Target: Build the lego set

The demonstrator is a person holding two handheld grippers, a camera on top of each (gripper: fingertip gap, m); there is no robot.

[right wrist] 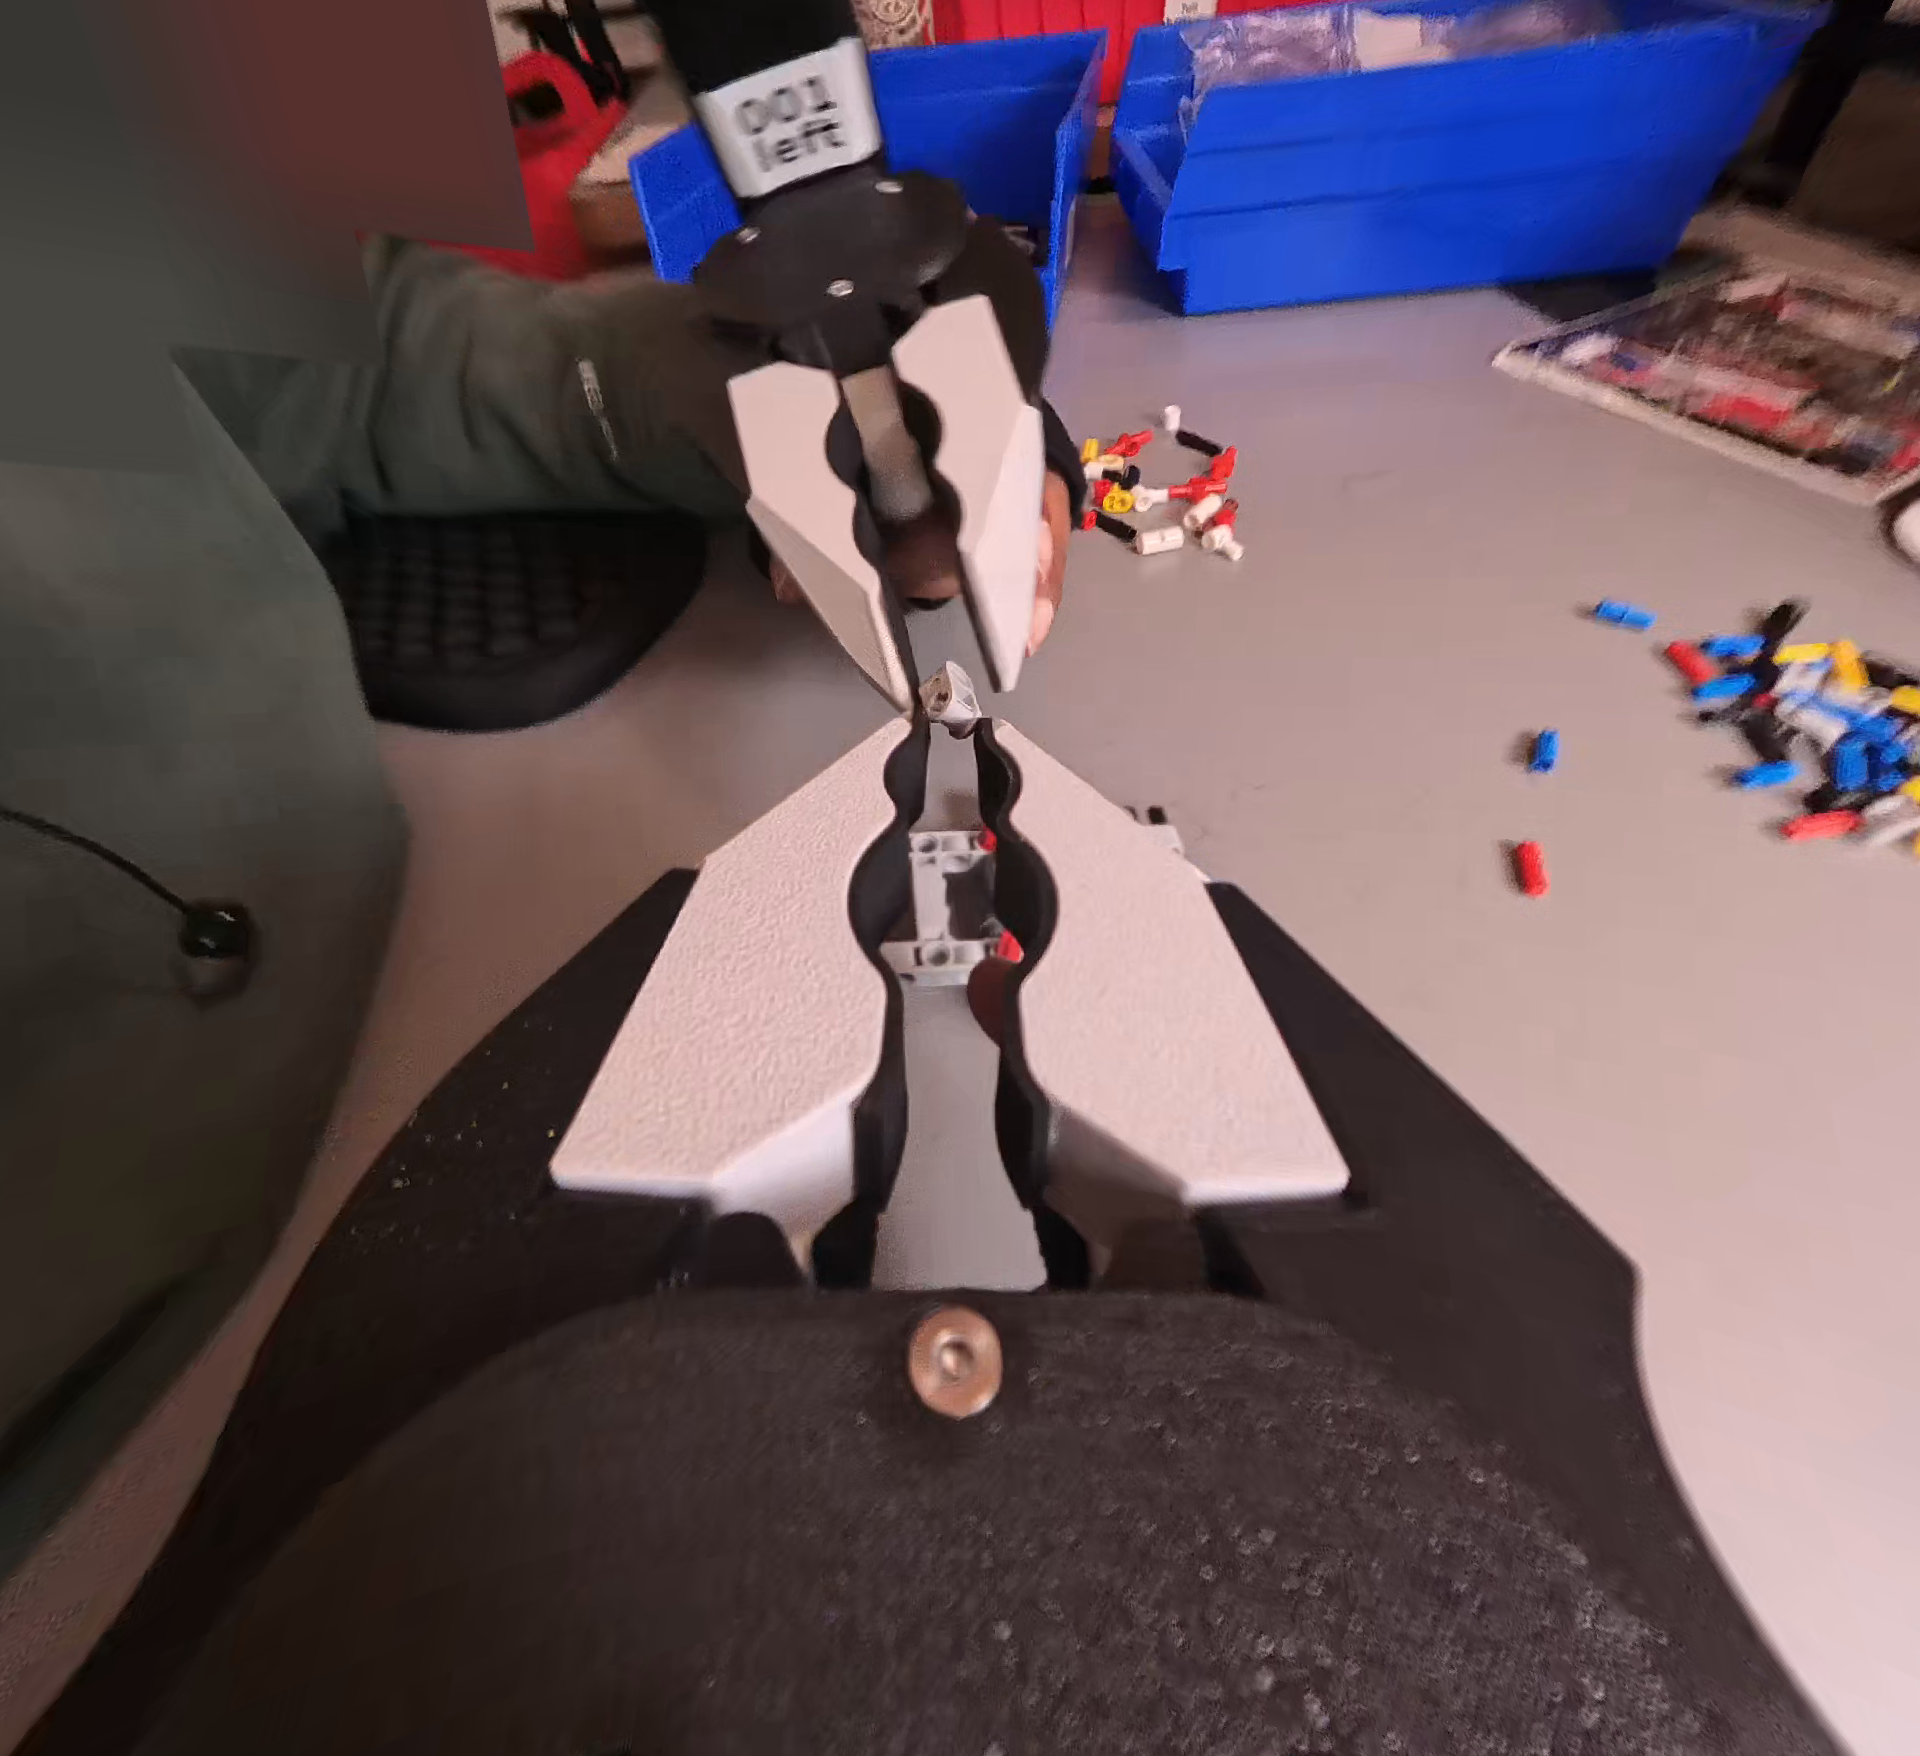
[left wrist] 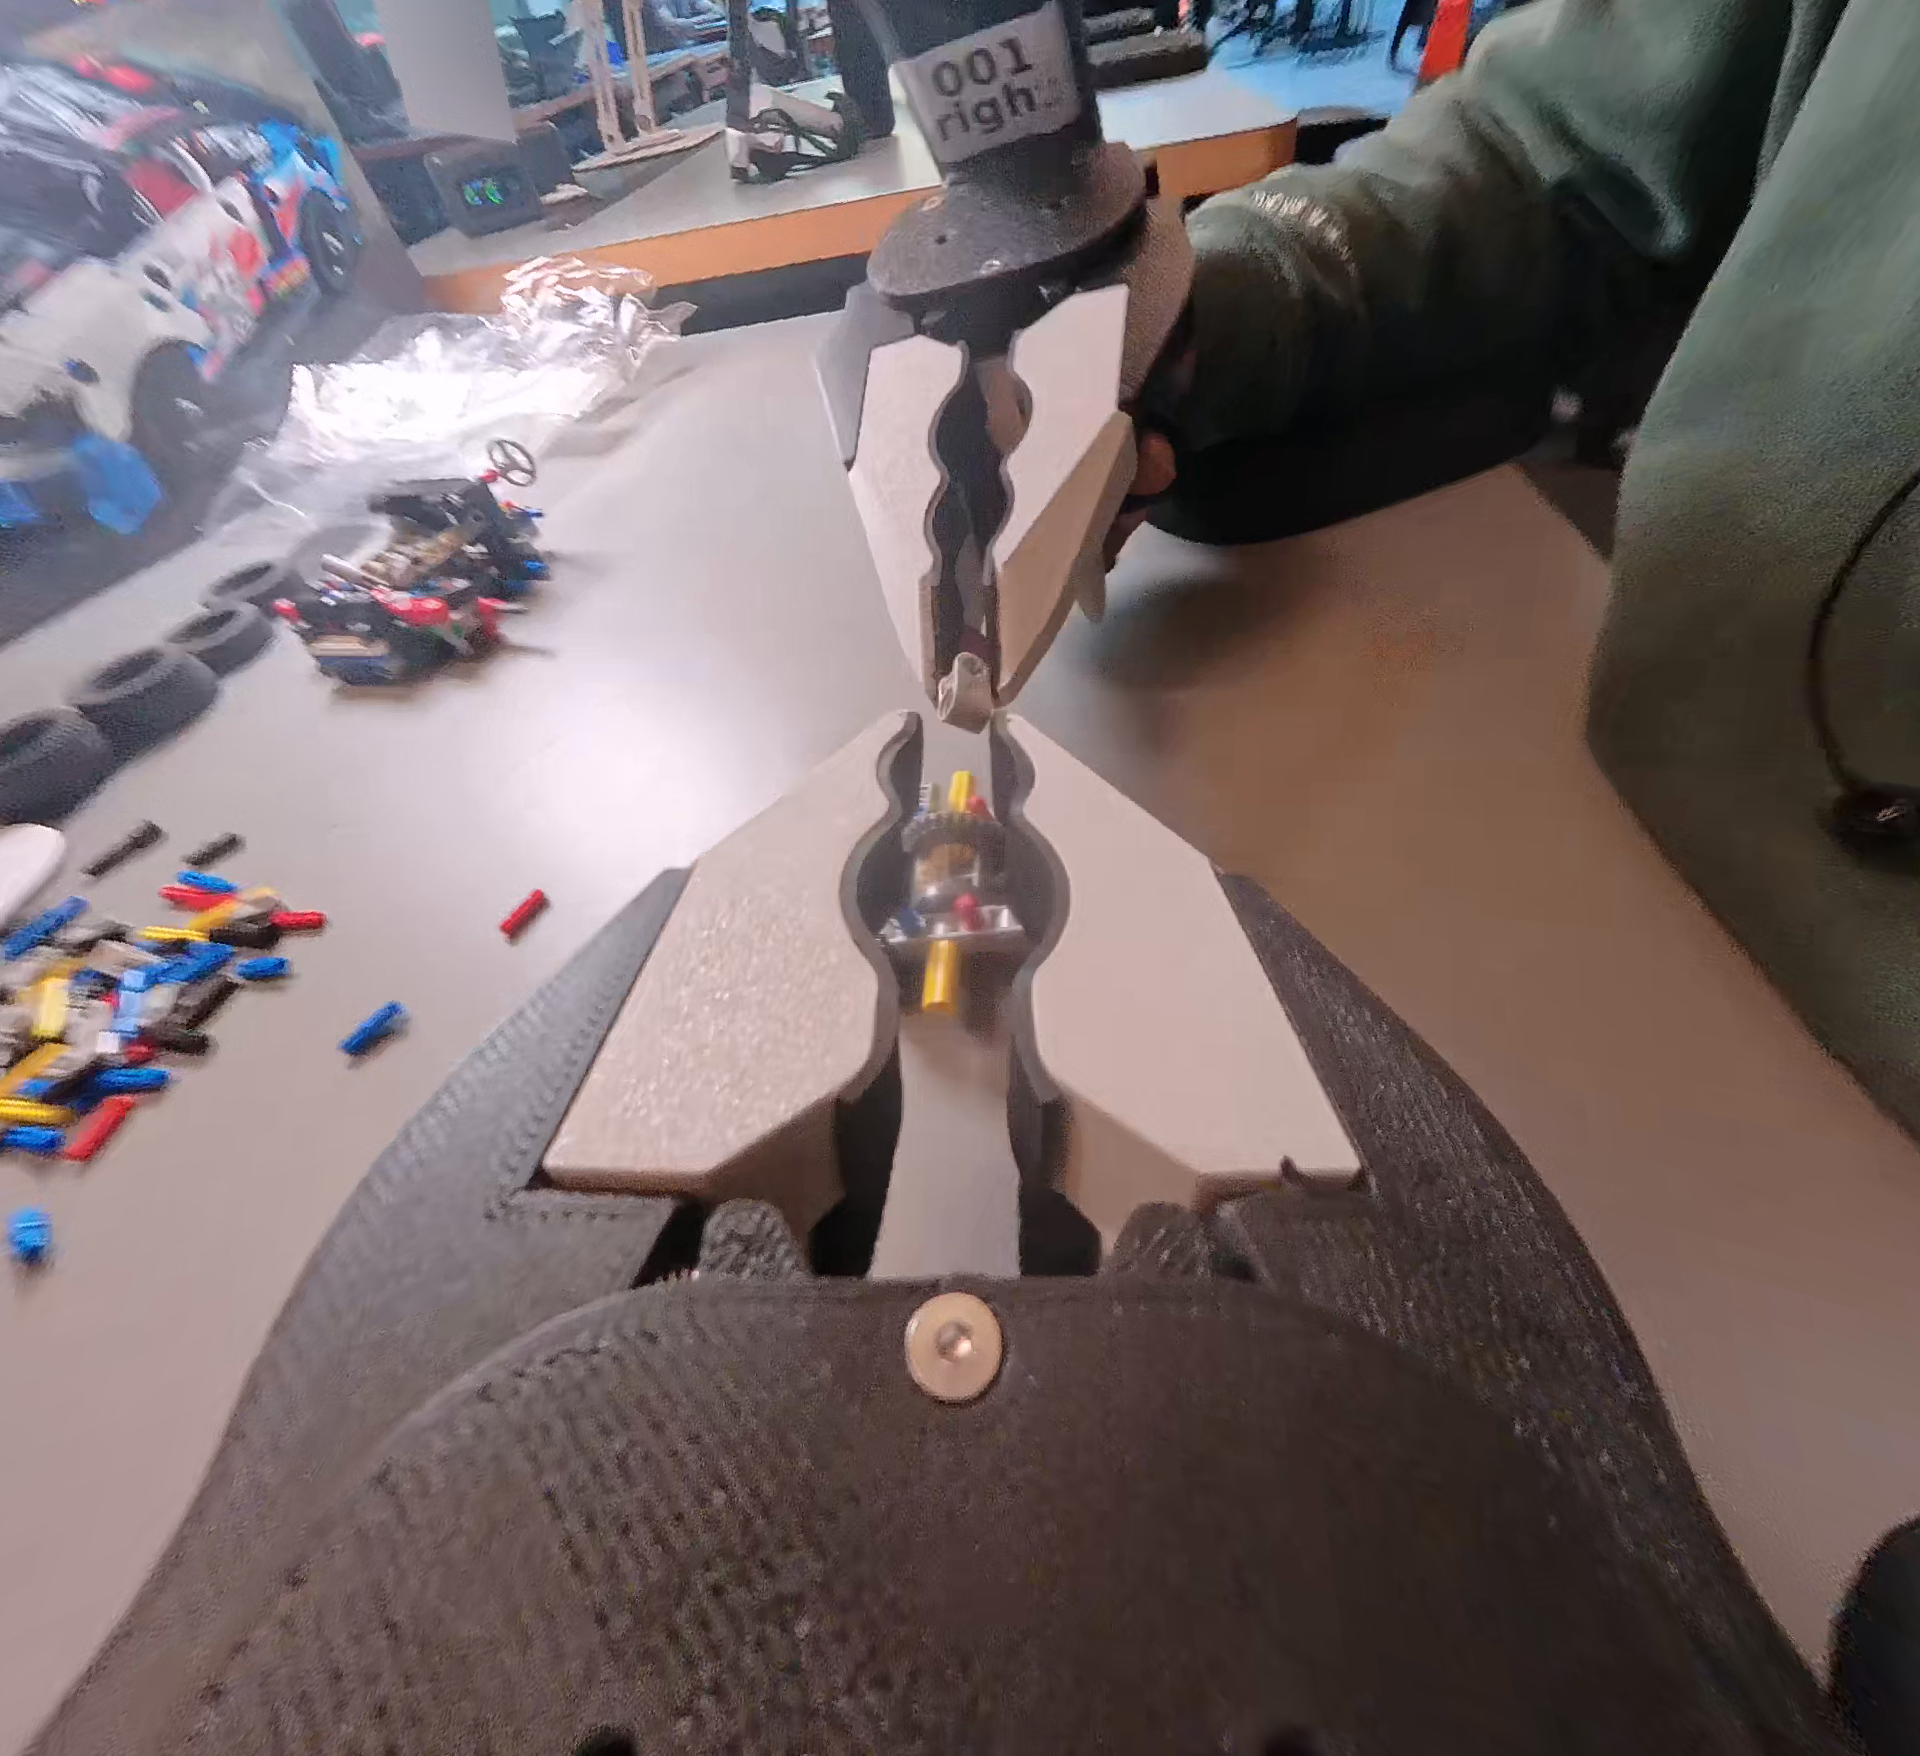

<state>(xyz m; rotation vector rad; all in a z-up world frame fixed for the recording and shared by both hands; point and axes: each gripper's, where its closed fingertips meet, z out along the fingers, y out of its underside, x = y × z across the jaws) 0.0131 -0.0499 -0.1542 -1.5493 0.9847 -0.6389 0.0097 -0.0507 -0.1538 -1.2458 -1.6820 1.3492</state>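
A small grey piece (left wrist: pixel 961 690) sits pinched at the tip of the right tool (left wrist: pixel 966 683), whose jaws are clenched on it, right where the two tools meet nose to nose above the counter (left wrist: pixel 1351 719). The left tool (left wrist: pixel 956 750) is clenched on a small sub-assembly (left wrist: pixel 951 885) of a grey frame, dark gear and yellow axle, held in the round hollow between its jaws; from the right wrist view the same grey frame (right wrist: pixel 940 896) shows there. The piece is touching or just short of the sub-assembly's far end; I judge it not yet seated. Farther left lies a part-built chassis (left wrist: pixel 416 584) with a steering wheel, and four tyres (left wrist: pixel 135 698) lie loose beside it, so wheels and bodywork look still to come. A big heap of loose pins (left wrist: pixel 114 1000) near left, a smaller scatter (right wrist: pixel 1164 491) by the left tool, and an opened bag (left wrist: pixel 436 387) suggest the build is early. The box (left wrist: pixel 156 200) stands far left; blue bins (right wrist: pixel 1434 137) sit beyond.
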